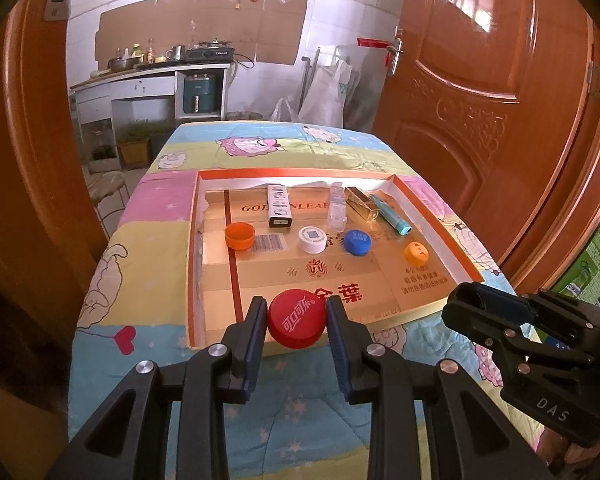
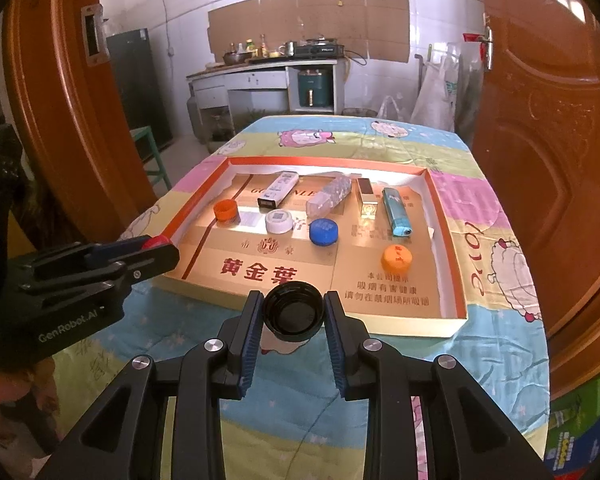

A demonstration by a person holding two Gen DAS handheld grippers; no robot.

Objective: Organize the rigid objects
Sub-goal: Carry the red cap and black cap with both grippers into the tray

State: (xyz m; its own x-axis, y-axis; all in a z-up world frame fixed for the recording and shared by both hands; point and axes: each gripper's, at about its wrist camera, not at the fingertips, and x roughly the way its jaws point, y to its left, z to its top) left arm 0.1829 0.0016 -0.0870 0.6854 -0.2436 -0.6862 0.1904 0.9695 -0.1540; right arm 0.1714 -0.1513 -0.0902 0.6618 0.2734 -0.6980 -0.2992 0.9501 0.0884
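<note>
My left gripper (image 1: 297,320) is shut on a red bottle cap (image 1: 297,323) with white lettering, held over the near edge of a flat cardboard tray (image 1: 432,216). My right gripper (image 2: 293,312) is shut on a black cap (image 2: 293,312), its hollow side facing the camera, just before the tray's near rim (image 2: 416,330). In the tray lie an orange cap (image 2: 225,211), a white cap (image 2: 278,221), a blue cap (image 2: 323,231) and a second orange cap (image 2: 396,259). Behind them stand a white box (image 2: 278,189), a clear bottle (image 2: 328,197), a gold box (image 2: 366,198) and a teal lighter (image 2: 396,211).
The tray rests on a table under a cartoon-print quilt (image 1: 152,216). Wooden doors (image 1: 480,92) flank both sides. A kitchen counter (image 1: 148,80) and plastic bags (image 1: 324,96) stand beyond the table's far end. A stool (image 1: 108,192) is at the left.
</note>
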